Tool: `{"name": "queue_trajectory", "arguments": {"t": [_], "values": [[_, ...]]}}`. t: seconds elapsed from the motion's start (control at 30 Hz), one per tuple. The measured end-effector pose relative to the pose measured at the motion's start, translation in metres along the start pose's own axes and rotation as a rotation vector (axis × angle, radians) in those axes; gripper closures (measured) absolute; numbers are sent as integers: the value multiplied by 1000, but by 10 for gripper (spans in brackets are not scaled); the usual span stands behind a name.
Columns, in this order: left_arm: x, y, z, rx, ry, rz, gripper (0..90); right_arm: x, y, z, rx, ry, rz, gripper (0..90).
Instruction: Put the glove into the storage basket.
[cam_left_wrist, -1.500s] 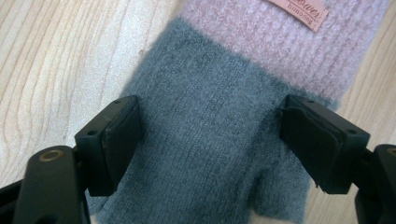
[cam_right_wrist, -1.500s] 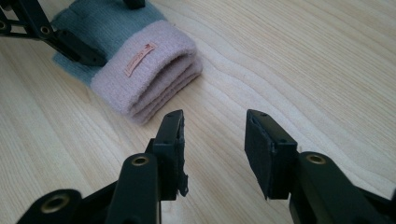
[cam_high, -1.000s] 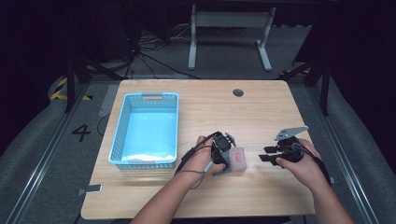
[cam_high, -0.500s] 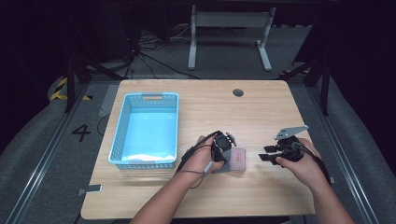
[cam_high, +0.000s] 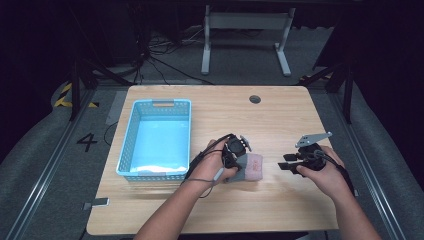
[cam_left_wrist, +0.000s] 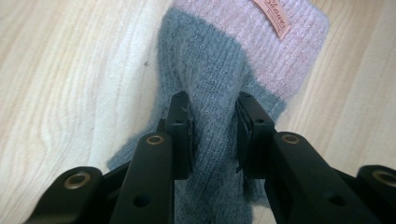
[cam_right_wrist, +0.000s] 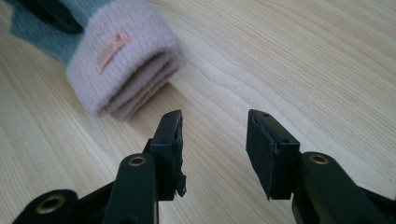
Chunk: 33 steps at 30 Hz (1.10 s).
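A folded sock (cam_high: 249, 167), grey with a pink cuff and a small orange label, lies on the wooden table (cam_high: 280, 125) in front of the person. My left gripper (cam_high: 237, 161) is shut on the sock's grey part; in the left gripper view the knit (cam_left_wrist: 215, 70) bunches up between the two jaws (cam_left_wrist: 214, 135). My right gripper (cam_high: 286, 164) hovers just right of the sock, open and holding nothing. In the right gripper view its jaws (cam_right_wrist: 214, 140) stand apart over bare wood, with the sock's pink cuff (cam_right_wrist: 126, 74) up and to the left.
A light blue plastic basket (cam_high: 157, 137) stands on the table's left half, a short way left of my left hand. A round cable hole (cam_high: 255, 99) sits near the far edge. Dark floor, cables and a white frame lie beyond the table.
Almost nothing: the left gripper stays shut on the sock and the right gripper holds its place beside it.
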<state>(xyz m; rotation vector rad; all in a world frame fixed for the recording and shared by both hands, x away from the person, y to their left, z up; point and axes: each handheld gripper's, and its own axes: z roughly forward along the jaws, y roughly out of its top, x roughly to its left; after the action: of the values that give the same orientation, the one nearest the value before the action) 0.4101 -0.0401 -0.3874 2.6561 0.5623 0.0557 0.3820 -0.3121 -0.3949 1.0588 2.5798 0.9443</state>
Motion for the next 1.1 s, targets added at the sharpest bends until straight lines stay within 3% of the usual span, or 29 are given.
{"name": "queue_trajectory", "arguments": {"t": [0.53, 1.1], "values": [[7, -15, -50, -77, 31, -38, 702, -5, 12, 10, 3, 21, -12, 572], [28, -43, -110, -152, 103, -108, 702, -3, 18, 16, 7, 32, -20, 567]]}}
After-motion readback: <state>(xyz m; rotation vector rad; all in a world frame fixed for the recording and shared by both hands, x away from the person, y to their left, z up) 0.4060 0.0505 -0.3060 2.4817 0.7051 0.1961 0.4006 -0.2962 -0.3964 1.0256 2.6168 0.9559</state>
